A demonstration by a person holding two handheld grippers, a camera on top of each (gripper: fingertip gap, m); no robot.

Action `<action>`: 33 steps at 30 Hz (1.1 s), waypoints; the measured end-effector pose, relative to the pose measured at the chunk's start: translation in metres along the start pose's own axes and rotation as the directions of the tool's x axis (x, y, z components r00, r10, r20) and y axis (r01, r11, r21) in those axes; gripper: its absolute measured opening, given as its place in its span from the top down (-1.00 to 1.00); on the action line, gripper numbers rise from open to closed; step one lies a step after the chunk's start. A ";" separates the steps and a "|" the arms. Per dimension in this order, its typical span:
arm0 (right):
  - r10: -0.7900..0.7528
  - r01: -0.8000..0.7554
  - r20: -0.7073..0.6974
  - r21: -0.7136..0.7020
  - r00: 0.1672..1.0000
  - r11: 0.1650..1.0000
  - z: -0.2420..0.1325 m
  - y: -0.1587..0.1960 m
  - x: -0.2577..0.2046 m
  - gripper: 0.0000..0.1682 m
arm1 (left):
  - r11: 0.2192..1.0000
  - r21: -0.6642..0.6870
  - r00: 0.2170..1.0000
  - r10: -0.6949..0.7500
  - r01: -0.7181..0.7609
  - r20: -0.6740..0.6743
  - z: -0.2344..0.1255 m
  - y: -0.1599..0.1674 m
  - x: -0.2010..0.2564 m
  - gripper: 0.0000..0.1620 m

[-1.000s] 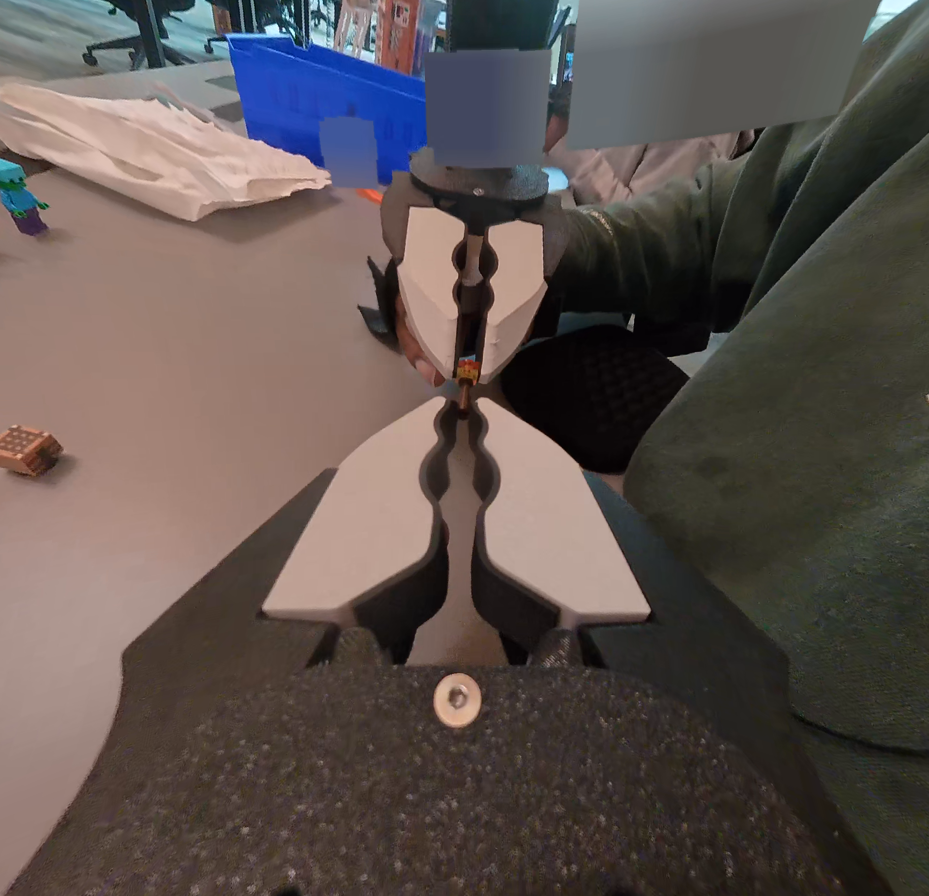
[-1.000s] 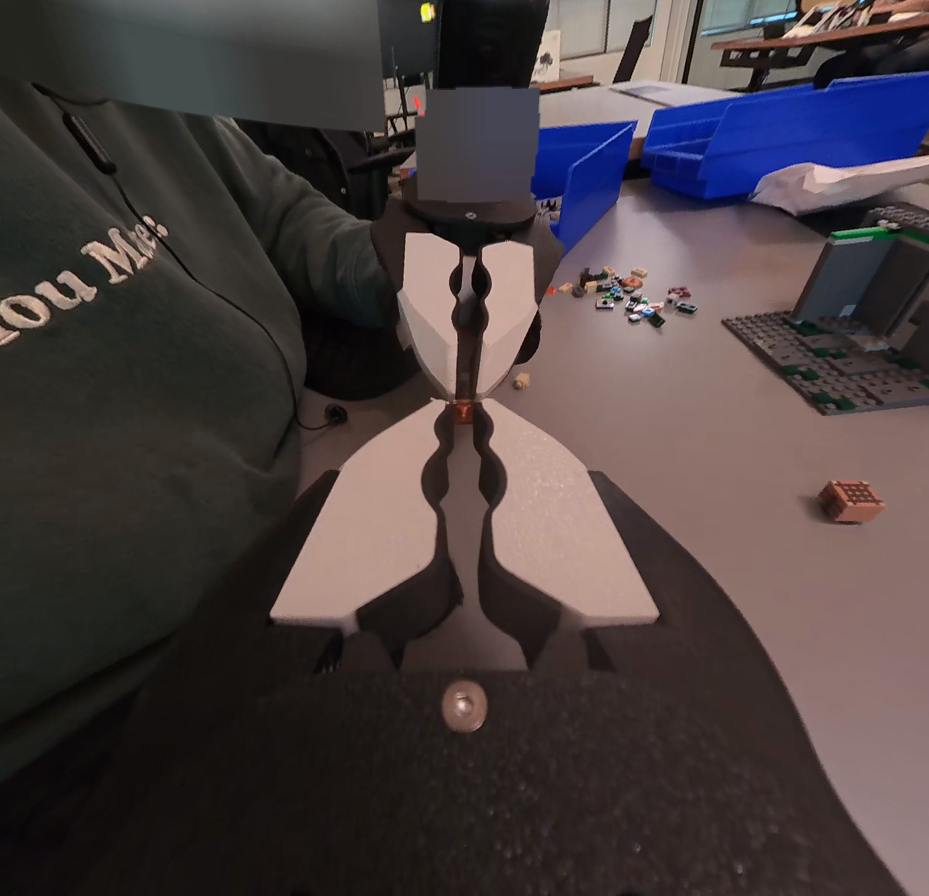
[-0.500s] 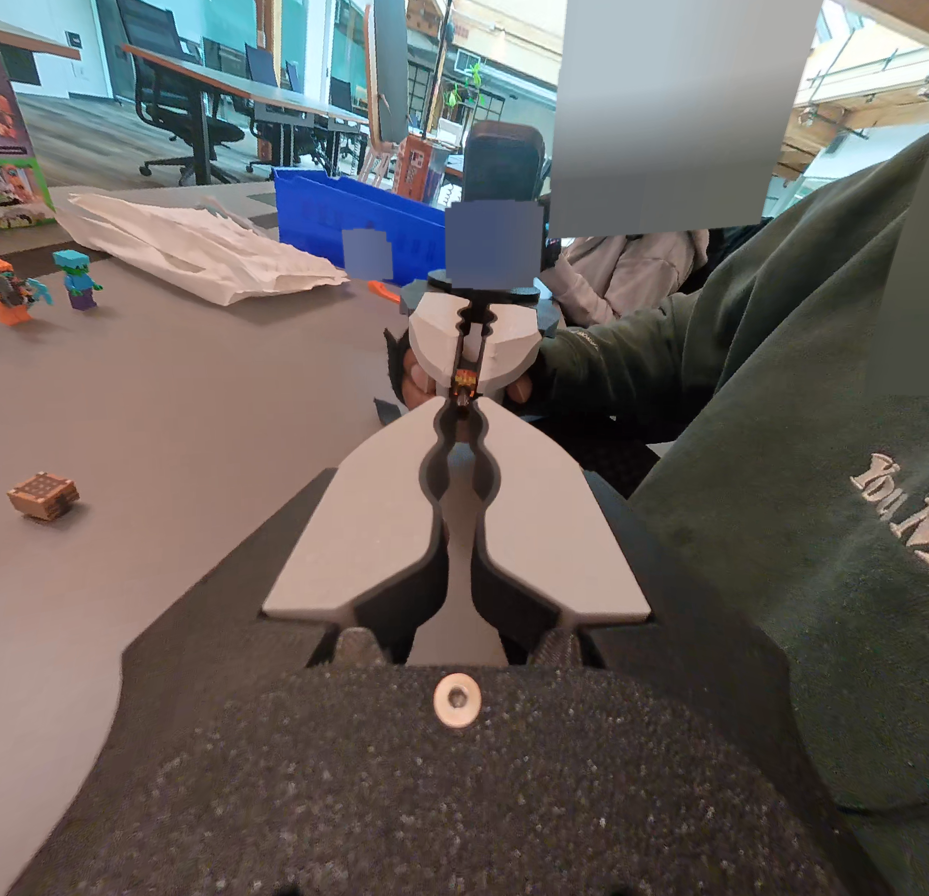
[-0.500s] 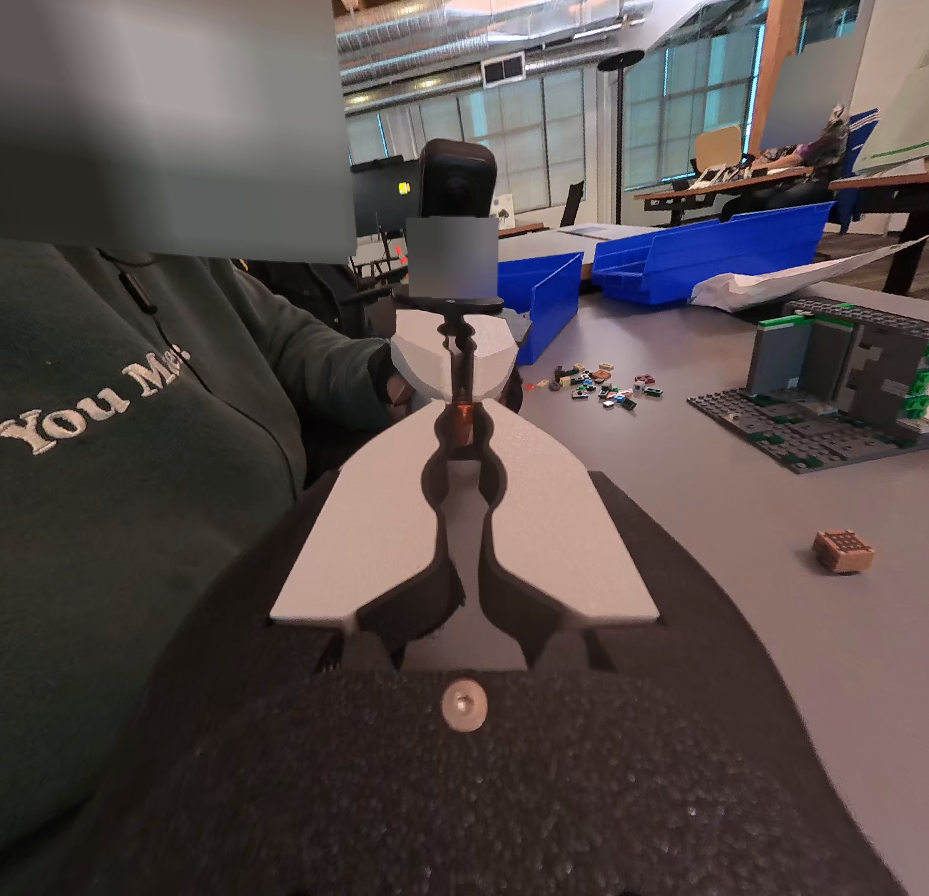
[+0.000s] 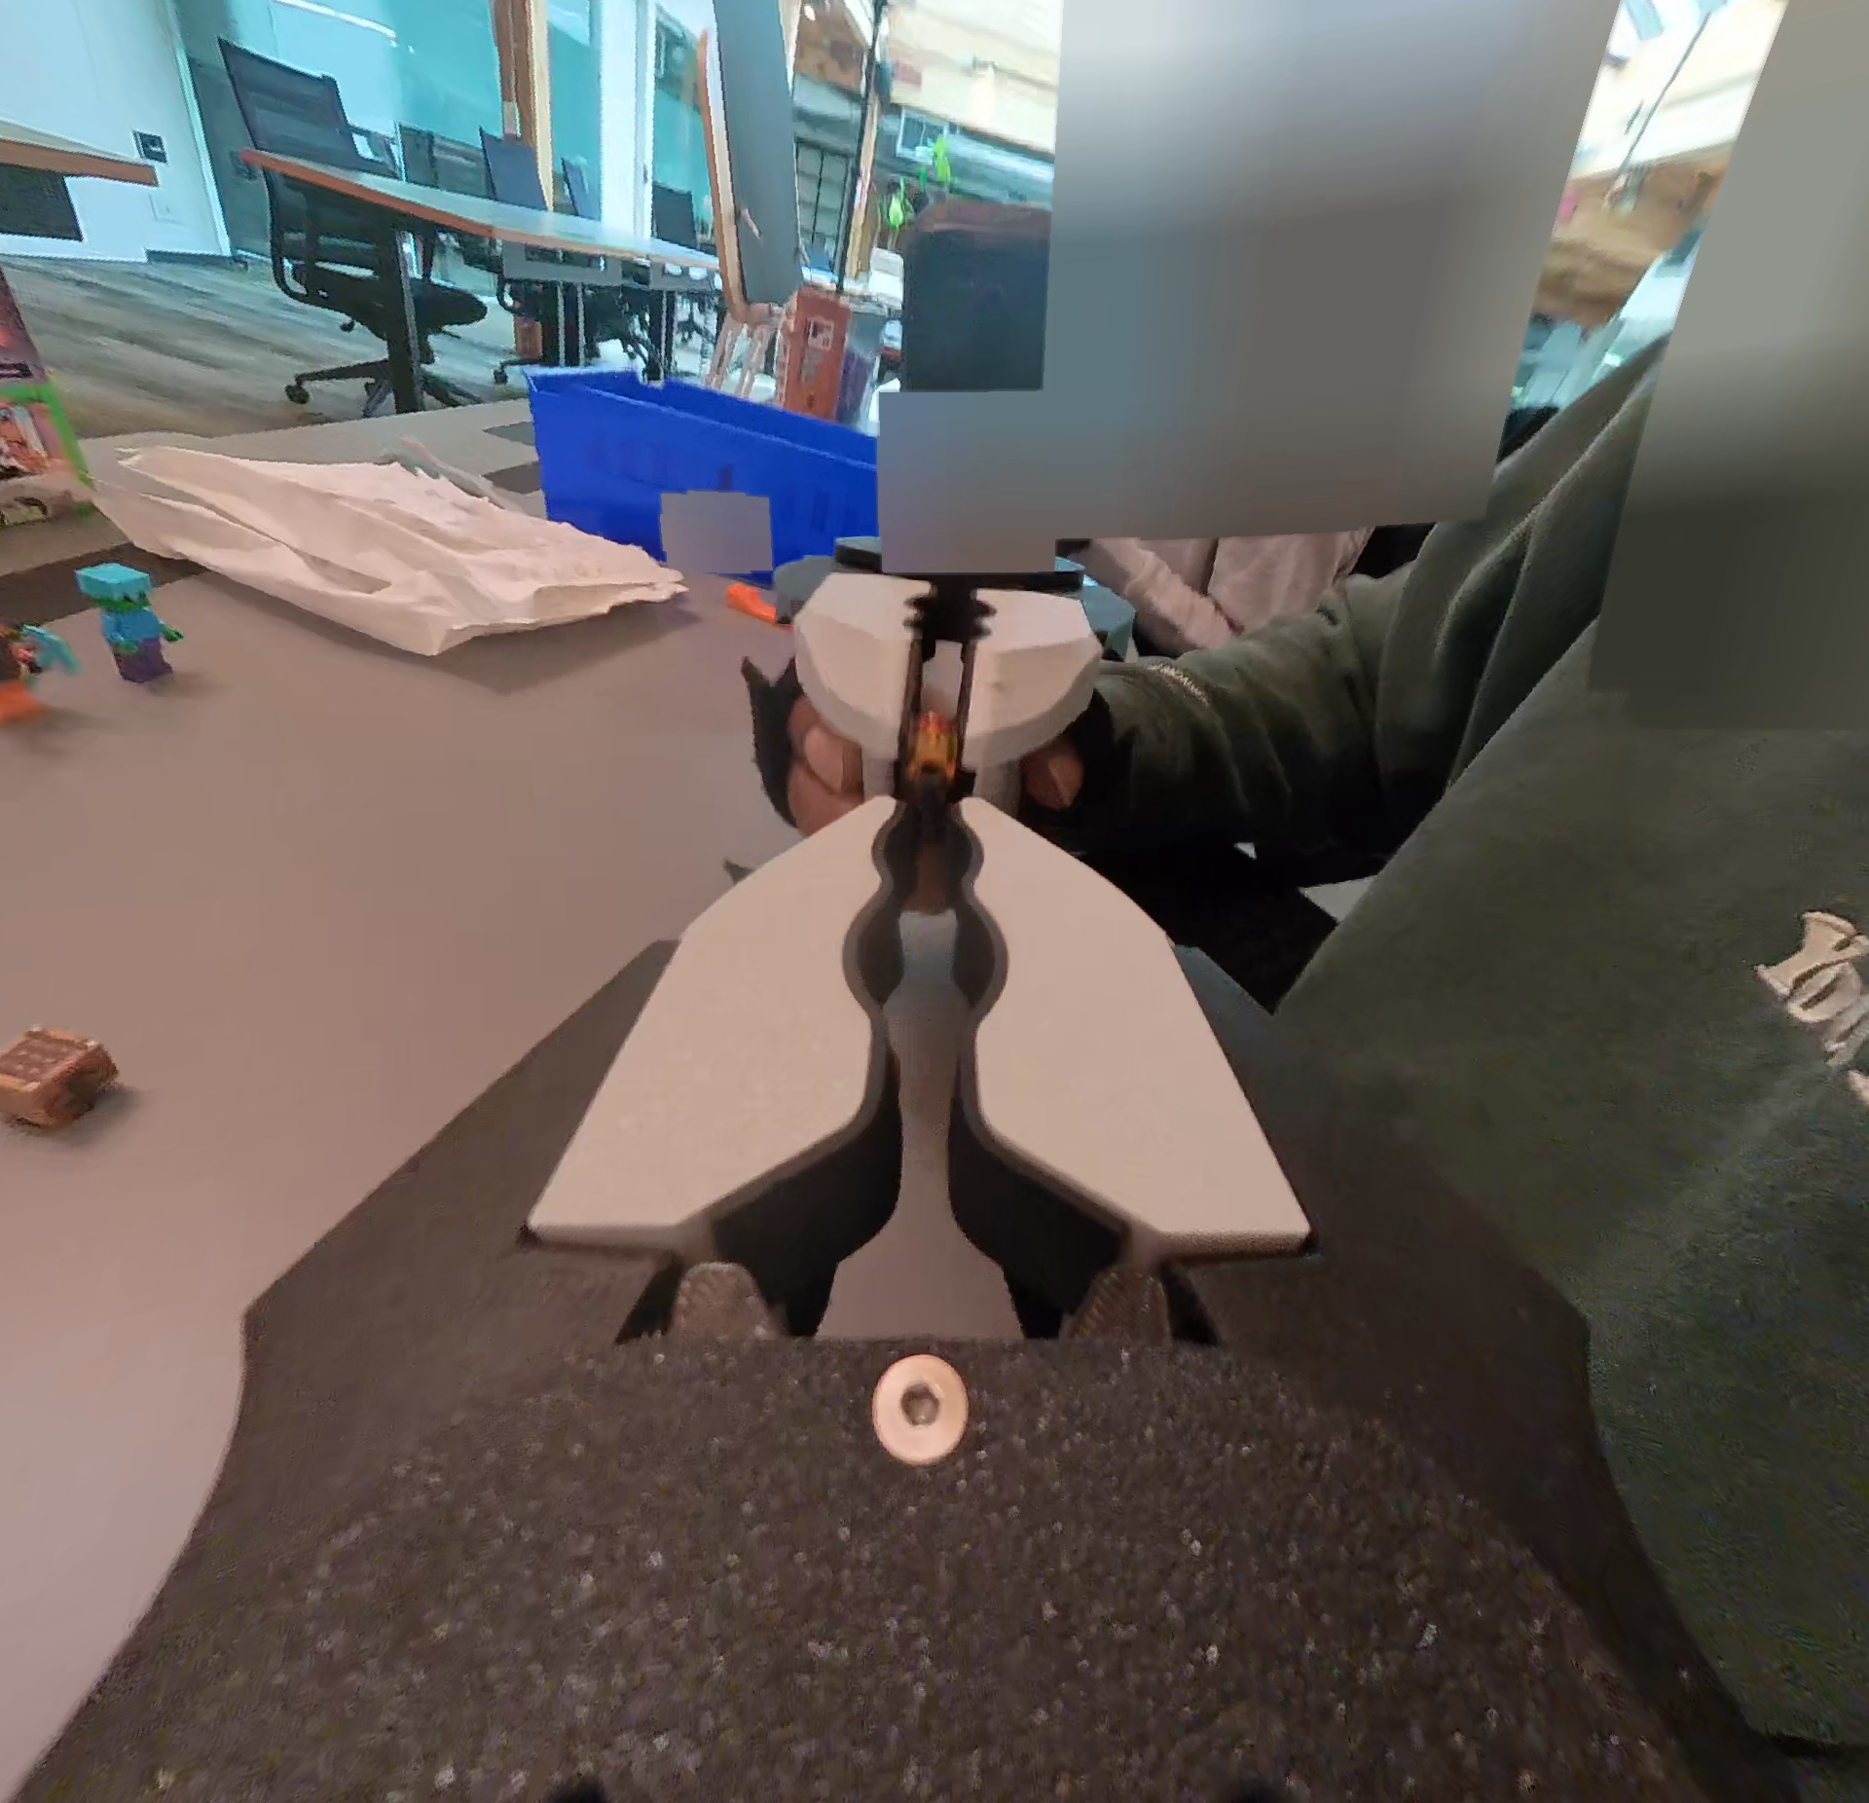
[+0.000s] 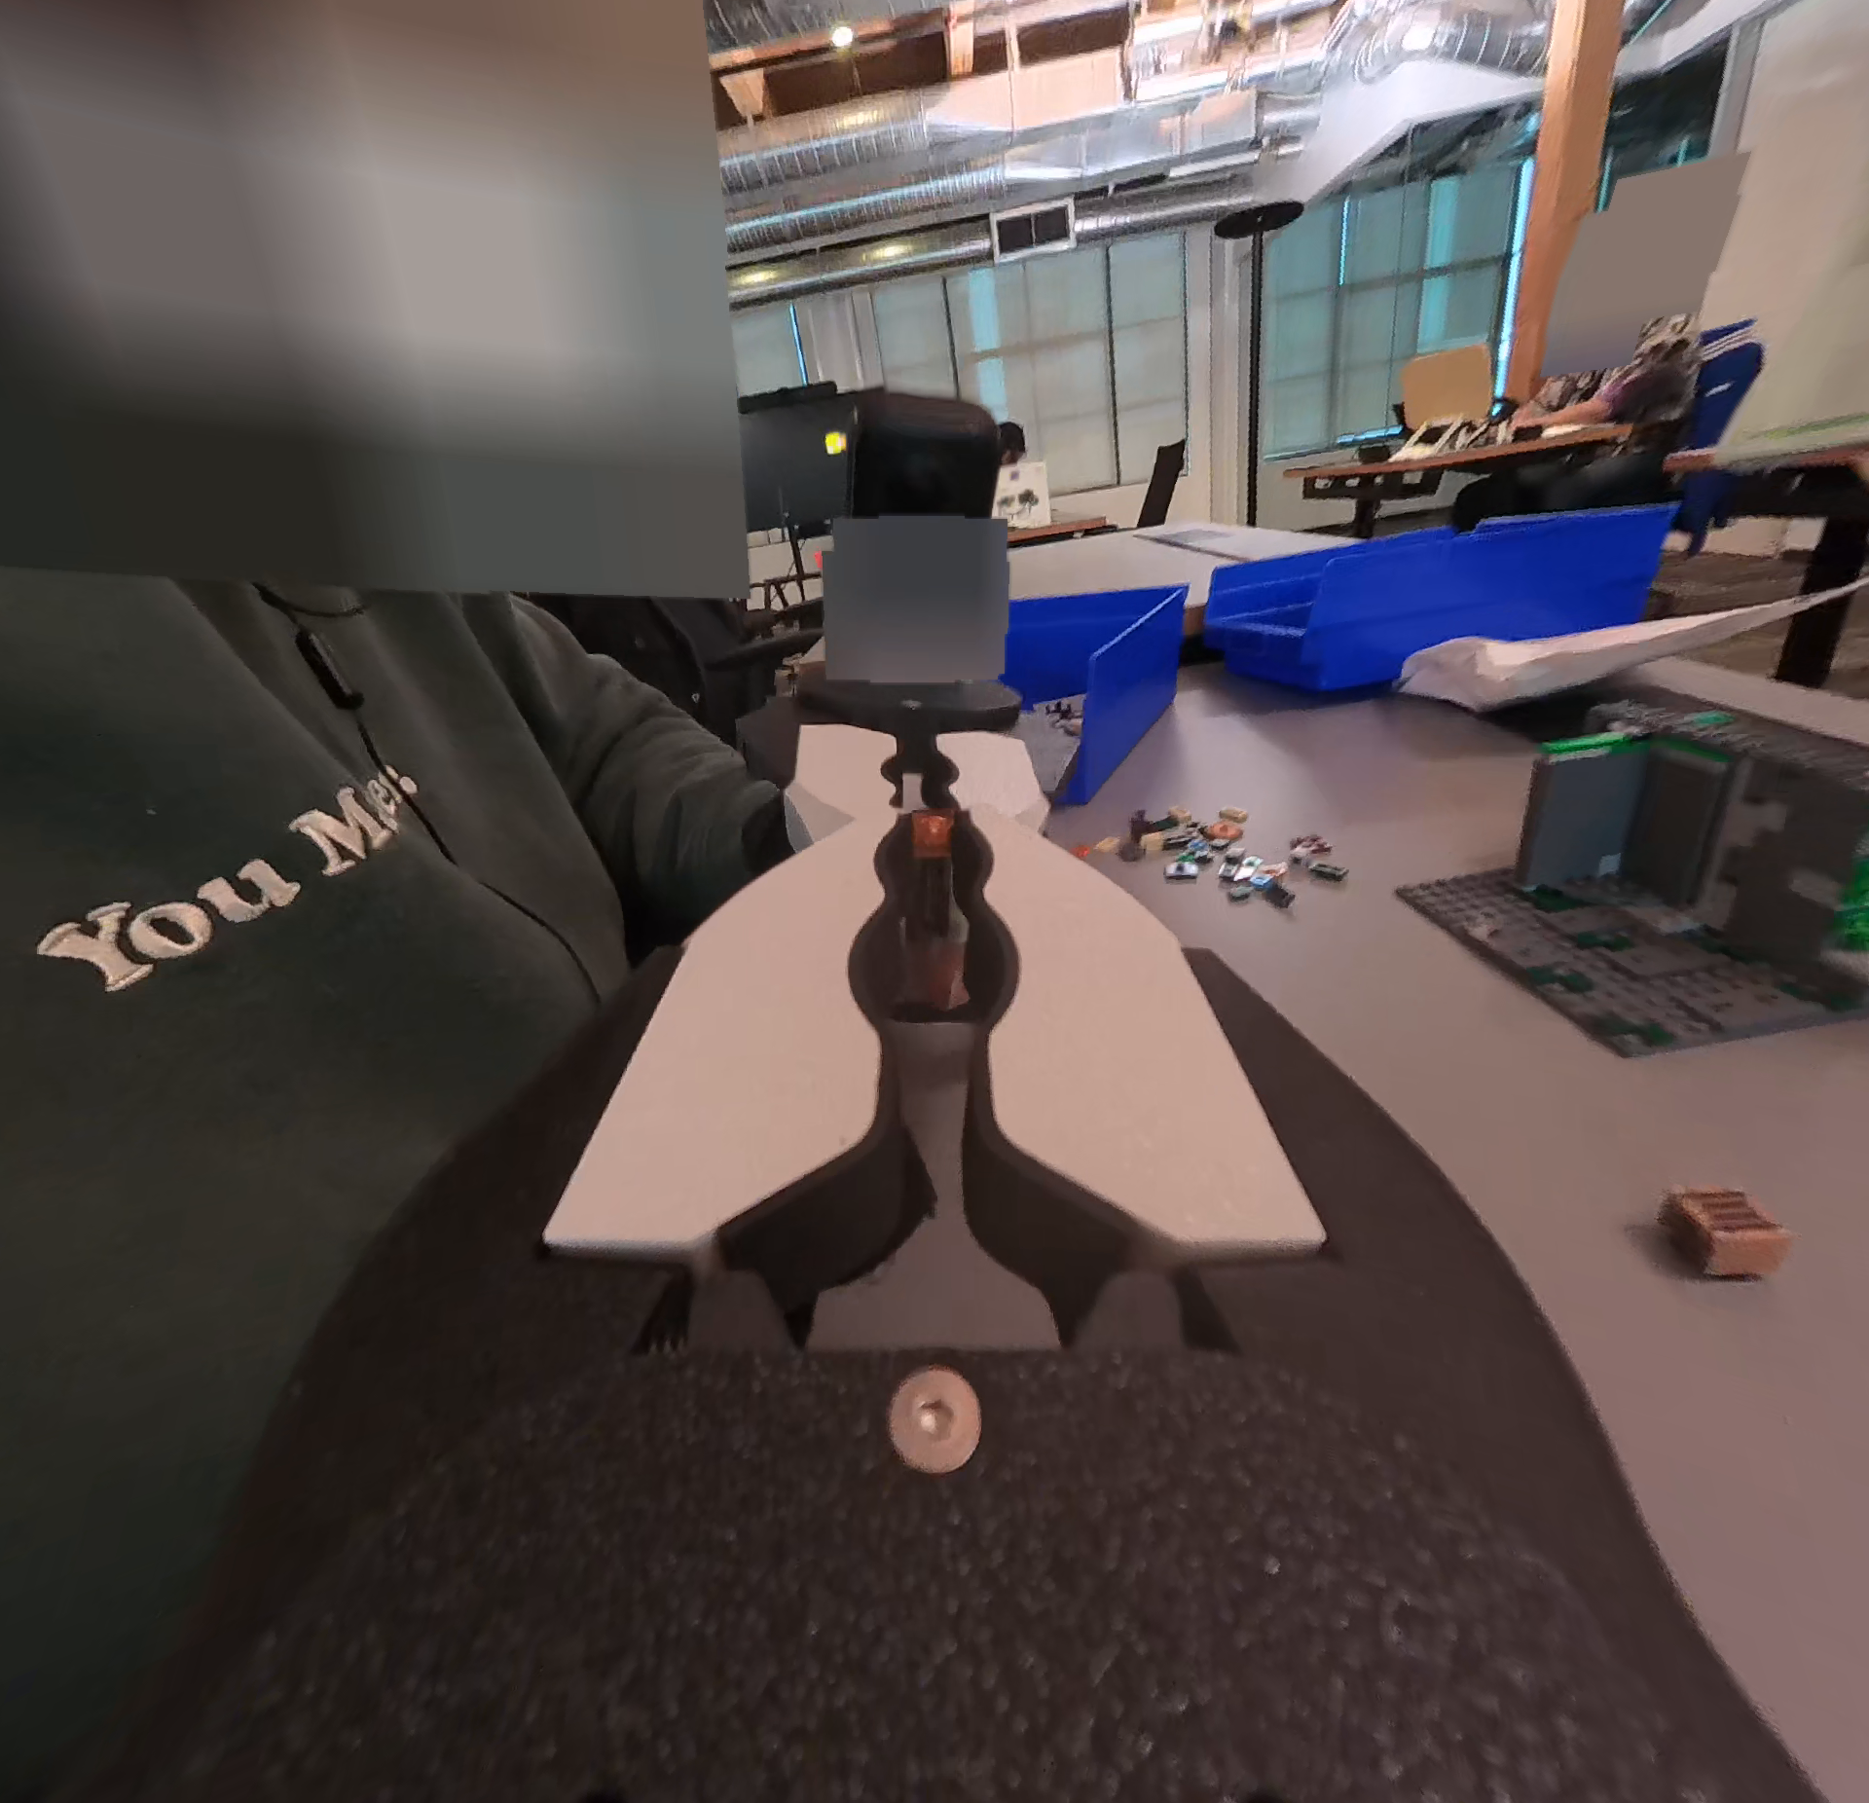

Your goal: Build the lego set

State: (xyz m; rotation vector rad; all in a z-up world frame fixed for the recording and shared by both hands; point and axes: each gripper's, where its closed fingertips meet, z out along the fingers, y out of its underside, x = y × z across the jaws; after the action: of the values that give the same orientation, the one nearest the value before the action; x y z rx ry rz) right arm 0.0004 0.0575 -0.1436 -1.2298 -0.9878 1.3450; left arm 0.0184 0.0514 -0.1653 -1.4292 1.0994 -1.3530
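— What does each gripper look like?
— The left gripper (image 5: pixel 928 812) has two pale grey fingers (image 5: pixel 728 1057) with wavy inner edges, set on a black speckled body with a silver screw (image 5: pixel 919 1421) at lower centre. The right gripper (image 6: pixel 930 824) is built alike.
— And the person?
— A dark green sweatshirt (image 6: pixel 253 945) with pale embroidered lettering at the left of the frame, and a thin black cable (image 6: pixel 324 657) down the chest.

We see matt, smooth grey fingers (image 5: pixel 759 1046) on a rough, speckled black body (image 5: pixel 910 1603), a shiny metal screw (image 5: pixel 918 1422), crumpled white paper (image 5: pixel 405 551), glossy blue plastic bins (image 6: pixel 1416 601), and a smooth matt table (image 5: pixel 354 864).
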 end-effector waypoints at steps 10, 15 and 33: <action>-0.038 0.038 -0.001 -0.110 0.999 0.993 -0.006 0.001 0.000 0.92 | 0.997 -0.079 1.000 0.028 -0.027 0.011 0.002 0.009 -0.003 0.93; -0.051 0.051 0.007 -0.265 0.999 0.963 -0.010 0.014 0.004 0.92 | 0.970 -0.231 0.994 0.092 -0.075 0.062 0.001 0.024 -0.012 0.93; 0.000 0.009 0.022 -0.408 1.000 0.913 -0.010 0.048 0.009 0.92 | 0.907 -0.419 0.996 0.075 -0.045 0.056 -0.008 0.047 -0.015 0.93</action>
State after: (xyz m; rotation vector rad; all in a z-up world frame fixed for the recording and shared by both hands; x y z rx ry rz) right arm 0.0033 0.0584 -0.1930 -1.5227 -1.3327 1.1825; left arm 0.0083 0.0543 -0.2144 -1.7167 1.4346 -1.0507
